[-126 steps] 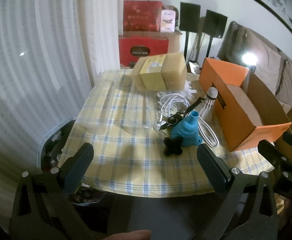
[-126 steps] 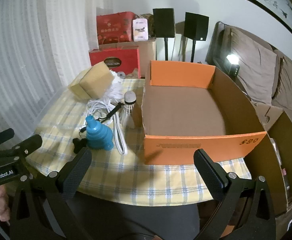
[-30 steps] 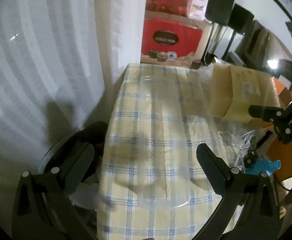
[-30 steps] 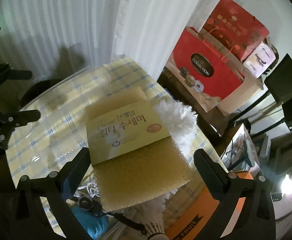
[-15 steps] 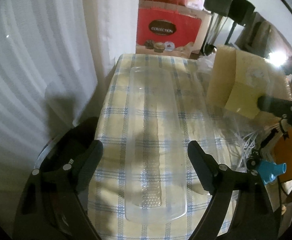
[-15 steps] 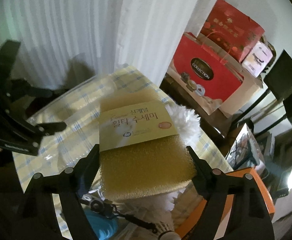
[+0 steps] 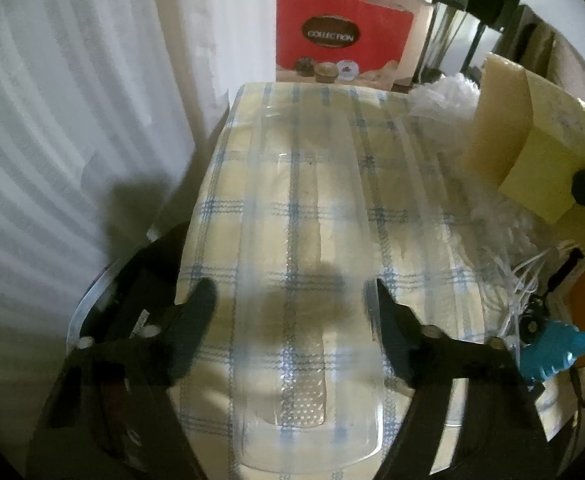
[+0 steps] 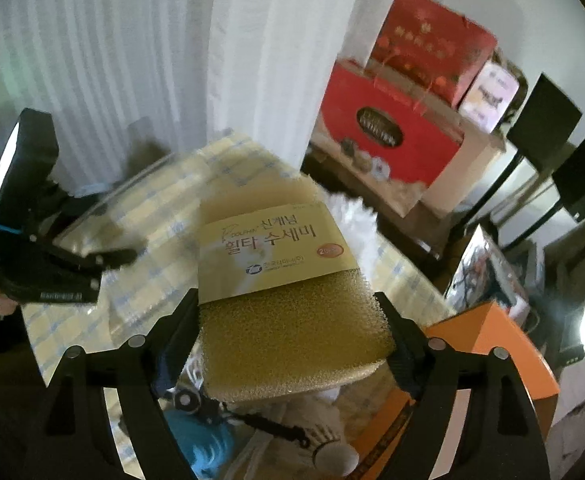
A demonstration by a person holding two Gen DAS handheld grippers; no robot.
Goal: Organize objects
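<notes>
The right gripper (image 8: 292,332) clamps the sponge (image 8: 288,300) between both jaws at lower centre — its long axis runs away toward upper left. The left gripper (image 7: 292,312) straddles a clear tray (image 7: 304,240), jaws parted, tray lengthwise up-frame on the table (image 7: 424,248).

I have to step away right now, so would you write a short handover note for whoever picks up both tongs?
Right tongs: shut on the yellow-brown sponge pack with the paper band, held above the table.
Left tongs: straddling the clear plastic tray on the checked tablecloth; contact with it is unclear.
Orange cardboard box: at the table's right side; no item is seen going in yet.
Left: box the sponge, then the blue funnel-shaped piece, white cable and shuttlecock.
</notes>
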